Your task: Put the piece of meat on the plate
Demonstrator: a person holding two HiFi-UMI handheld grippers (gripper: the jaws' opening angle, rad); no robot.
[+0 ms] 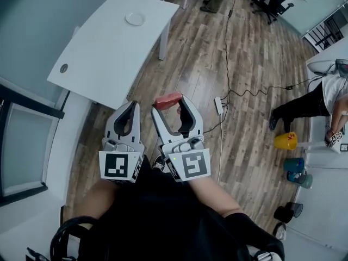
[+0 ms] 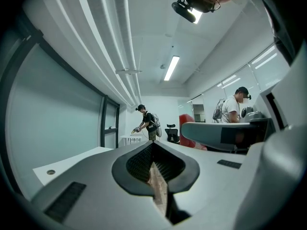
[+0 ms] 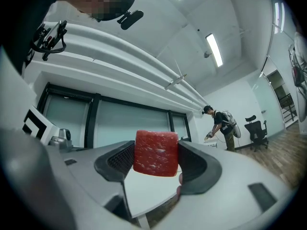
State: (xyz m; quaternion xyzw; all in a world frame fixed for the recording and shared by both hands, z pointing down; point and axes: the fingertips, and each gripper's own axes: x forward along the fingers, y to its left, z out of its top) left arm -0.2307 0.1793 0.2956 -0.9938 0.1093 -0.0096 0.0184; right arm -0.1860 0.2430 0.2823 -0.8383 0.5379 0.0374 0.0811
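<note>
Red piece of meat (image 3: 155,153) is clamped between the two fingers of the right gripper (image 1: 168,105), at their tips, above the wooden floor (image 1: 244,91). The left gripper (image 1: 130,107) sits just beside the right one; its fingers are pressed together with nothing between them. The plate (image 1: 135,18) lies on the white table (image 1: 103,53), well beyond both sets of fingertips, forward and to their left. Plate and meat are well apart.
</note>
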